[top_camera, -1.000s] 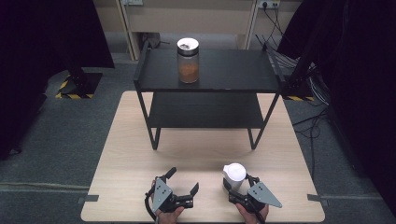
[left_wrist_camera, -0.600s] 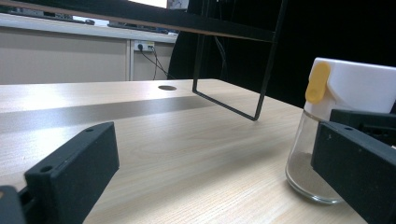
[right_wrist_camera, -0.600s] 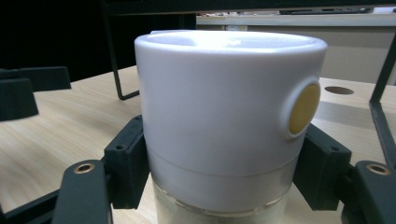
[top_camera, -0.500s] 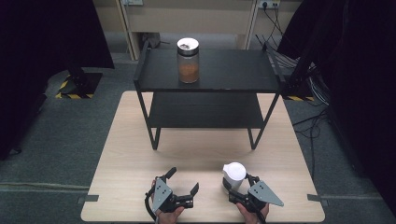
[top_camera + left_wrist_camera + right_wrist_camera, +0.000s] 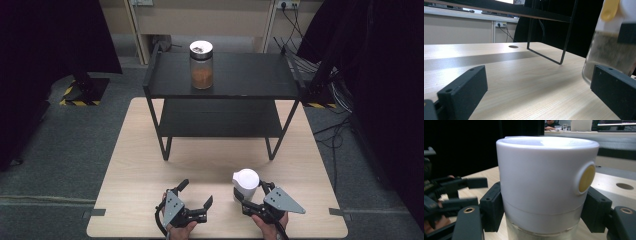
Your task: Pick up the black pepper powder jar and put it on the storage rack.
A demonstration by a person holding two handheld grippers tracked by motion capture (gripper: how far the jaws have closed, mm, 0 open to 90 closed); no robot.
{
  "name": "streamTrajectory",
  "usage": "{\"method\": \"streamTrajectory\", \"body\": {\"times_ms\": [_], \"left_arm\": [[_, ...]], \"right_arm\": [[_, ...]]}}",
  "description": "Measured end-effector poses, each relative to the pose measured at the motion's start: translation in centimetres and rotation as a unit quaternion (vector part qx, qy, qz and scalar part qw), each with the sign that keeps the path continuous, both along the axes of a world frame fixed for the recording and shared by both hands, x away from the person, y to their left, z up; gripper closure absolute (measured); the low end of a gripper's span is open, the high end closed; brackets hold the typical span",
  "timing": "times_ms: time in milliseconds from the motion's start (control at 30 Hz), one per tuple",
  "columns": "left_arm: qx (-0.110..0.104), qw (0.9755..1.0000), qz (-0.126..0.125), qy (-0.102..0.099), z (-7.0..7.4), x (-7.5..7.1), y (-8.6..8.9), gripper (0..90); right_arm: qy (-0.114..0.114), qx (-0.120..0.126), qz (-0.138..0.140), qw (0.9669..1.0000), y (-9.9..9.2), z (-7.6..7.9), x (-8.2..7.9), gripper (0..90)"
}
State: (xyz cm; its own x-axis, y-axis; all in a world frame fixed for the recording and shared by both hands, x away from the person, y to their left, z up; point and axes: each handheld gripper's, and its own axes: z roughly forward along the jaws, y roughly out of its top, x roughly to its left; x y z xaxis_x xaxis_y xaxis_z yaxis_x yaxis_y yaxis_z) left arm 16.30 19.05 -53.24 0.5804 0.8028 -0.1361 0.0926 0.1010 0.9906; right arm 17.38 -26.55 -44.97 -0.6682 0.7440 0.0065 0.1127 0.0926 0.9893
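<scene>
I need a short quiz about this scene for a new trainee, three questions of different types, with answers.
1. True or false: the right gripper is shut on the white-lidded jar.
2. Where does the jar with brown contents stand? A) top shelf of the black rack B) lower shelf C) wooden table
3. Fill in: the left gripper has its jaws ____ and holds nothing.

Key: 1 true; 2 A; 3 open.

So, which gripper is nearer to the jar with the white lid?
The right gripper: its jaws clamp the jar with the white lid. The left gripper stands open beside it, apart from the jar.
</scene>
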Motion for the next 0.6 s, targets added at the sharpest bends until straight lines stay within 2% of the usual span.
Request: {"method": "streamTrajectory", "body": {"times_ms": [267,600], "left_arm": [[0.001,1.0000,0.000,0.001,0.0,0.0,0.0,0.1],[0.002,1.0000,-0.001,0.001,0.1,0.1,0.0,0.1]], "right_arm": [[-0.004,0.006,0.015,0.9999,0.3,2.9,0.8,30.7],[-0.015,0.000,0.029,0.9995,1.2,7.1,1.8,30.7]]}}
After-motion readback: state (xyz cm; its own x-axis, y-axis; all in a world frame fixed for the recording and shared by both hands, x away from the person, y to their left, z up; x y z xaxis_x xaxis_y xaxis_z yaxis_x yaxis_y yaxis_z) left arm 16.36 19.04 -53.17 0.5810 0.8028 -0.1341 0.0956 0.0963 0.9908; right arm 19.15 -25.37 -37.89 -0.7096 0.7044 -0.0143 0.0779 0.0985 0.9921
